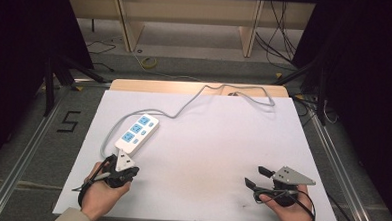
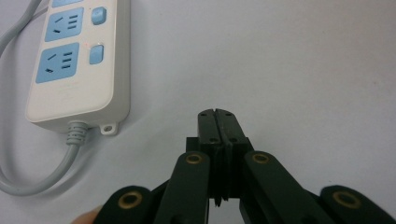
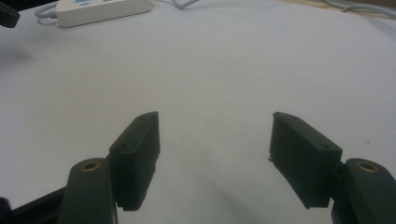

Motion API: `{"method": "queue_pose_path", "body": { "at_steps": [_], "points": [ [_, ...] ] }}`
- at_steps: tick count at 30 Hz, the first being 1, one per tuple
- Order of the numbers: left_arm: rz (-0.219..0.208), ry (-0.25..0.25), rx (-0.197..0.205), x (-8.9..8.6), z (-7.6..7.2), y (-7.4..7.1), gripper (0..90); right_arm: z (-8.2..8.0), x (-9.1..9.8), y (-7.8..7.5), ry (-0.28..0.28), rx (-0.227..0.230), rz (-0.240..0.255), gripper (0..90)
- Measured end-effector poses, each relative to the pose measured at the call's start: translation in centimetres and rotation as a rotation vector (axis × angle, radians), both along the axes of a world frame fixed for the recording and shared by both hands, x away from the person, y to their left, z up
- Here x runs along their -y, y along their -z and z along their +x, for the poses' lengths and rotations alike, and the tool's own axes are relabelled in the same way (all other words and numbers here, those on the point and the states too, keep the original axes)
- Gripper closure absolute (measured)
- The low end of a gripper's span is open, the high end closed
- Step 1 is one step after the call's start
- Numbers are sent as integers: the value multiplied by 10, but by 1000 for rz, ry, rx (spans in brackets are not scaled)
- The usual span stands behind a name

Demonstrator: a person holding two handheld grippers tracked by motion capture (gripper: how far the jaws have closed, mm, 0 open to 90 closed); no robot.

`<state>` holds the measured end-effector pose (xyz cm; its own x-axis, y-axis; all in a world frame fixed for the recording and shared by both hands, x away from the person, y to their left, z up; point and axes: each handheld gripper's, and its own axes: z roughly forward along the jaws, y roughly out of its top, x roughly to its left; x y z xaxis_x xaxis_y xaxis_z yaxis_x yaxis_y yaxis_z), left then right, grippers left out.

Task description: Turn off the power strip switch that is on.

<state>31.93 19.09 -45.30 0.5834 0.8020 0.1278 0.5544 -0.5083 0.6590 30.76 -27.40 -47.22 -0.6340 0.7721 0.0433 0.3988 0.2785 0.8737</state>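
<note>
The power strip [image 1: 137, 133] lies flat on the white counter [image 1: 207, 156], toward its left half, running from about 7 o'clock to 1 o'clock in the high view, with blue socket faces up and a grey cord [image 1: 184, 106] leaving its far end and curling away toward the counter's back edge at 12 o'clock; a second loop of the cord passes its near end on the left. In the left gripper view the strip sits at 10 o'clock from the jaws, apart from them, with its near end and cord stub closest. The left hand-held gripper [image 1: 115, 163] lies low just at 6 o'clock of the strip's near end, gripped by the left hand [image 1: 103, 194] that comes in from the bottom edge, forearm angled slightly rightward; its jaws are pressed together with nothing between them and point past the strip's right side. The right hand-held gripper [image 1: 258, 177] rests well apart at 4 o'clock of the strip, near the counter's front right corner, cradled from below by the right hand [image 1: 289, 214] and pointing left toward 9 o'clock; its jaws are spread wide over bare counter and pinch nothing.
</note>
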Motion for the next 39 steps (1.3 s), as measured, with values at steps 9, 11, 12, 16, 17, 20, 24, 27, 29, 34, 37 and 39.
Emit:
{"method": "queue_pose_path", "body": {
  "at_steps": [9,11,12,16,17,20,24,27,29,34,37,39],
  "points": [
    [-3,-11,-12,5,8,-7,896,-1,-1,0,-2,-4,-3,343],
    [-6,-14,-14,7,10,-8,896,-1,-1,0,-3,-3,-3,343],
    [-8,-16,-13,8,11,-9,896,-1,-1,0,-3,-3,-3,343],
    [-5,-14,-15,10,16,-10,896,-1,-1,0,-4,-3,-4,342],
    [-5,-15,-17,11,17,-11,896,-1,-1,0,-4,-3,-4,342],
    [-2,-19,-17,13,20,-12,896,-1,-1,0,-3,-3,-5,342],
    [1,-26,-18,14,24,-13,896,-1,-1,0,-2,-4,-5,342],
    [-1,-30,-25,15,27,-14,896,-1,-2,0,-2,-4,-4,342],
    [-2,-36,-28,15,28,-14,896,-1,-2,0,-3,-2,-3,342],
    [1,-42,-28,15,32,-16,896,-1,-2,0,-2,-2,-4,342],
    [-1,-43,-29,16,34,-17,896,-1,-2,0,-3,-3,-3,342],
    [3,-41,-30,16,36,-17,896,-1,-2,0,-3,-3,-3,342]
  ]
}}
